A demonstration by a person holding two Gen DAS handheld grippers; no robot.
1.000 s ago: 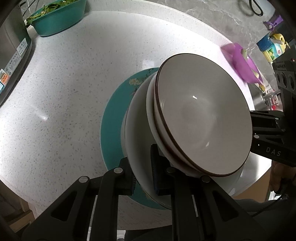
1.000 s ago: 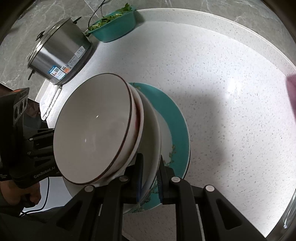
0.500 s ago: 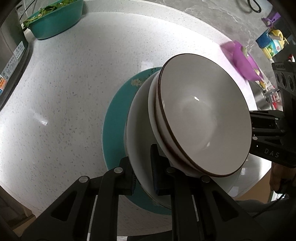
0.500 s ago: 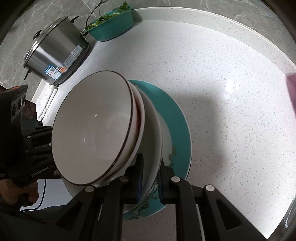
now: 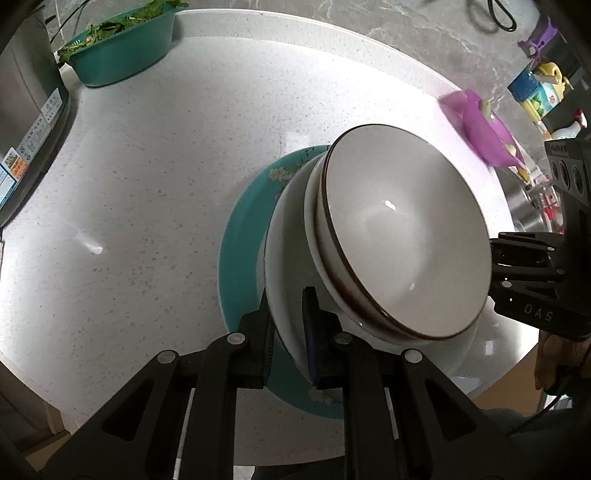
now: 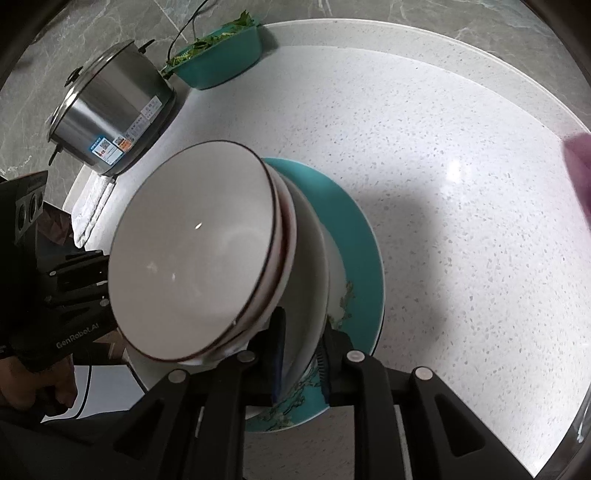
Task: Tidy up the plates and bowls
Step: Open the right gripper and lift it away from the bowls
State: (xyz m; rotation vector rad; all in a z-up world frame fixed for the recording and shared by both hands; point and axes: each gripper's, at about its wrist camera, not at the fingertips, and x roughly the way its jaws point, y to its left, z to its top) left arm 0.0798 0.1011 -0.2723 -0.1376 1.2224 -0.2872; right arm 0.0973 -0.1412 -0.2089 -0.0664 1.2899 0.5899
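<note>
1. Left wrist view: the left gripper (image 5: pixel 288 325) straddles the rim of the large white bowl (image 5: pixel 284 266). Its jaws have just been opening slightly, with the rim between them, and the pads look to be barely on it.
2. Nested in that bowl sit two brown-rimmed bowls (image 5: pixel 402 240); the stack rests on the teal plate (image 5: pixel 240 254).
3. Only this view shows the purple bowl (image 5: pixel 487 136) beyond the stack and the bottles (image 5: pixel 535 88) behind it.
4. Right wrist view: the right gripper (image 6: pixel 301 354) spans the opposite rim of the same white bowl (image 6: pixel 310 258). Its jaws too have just eased apart, with the rim between the fingers.
5. Only this view shows the whole steel pot (image 6: pixel 110 114) and a folded white cloth (image 6: pixel 92 210) beside it.
6. The teal plate lies on a speckled white countertop (image 6: pixel 443 184). A teal basin of greens (image 6: pixel 218 66) stands far behind the plate, near the grey marble wall (image 6: pixel 480 14).
</note>
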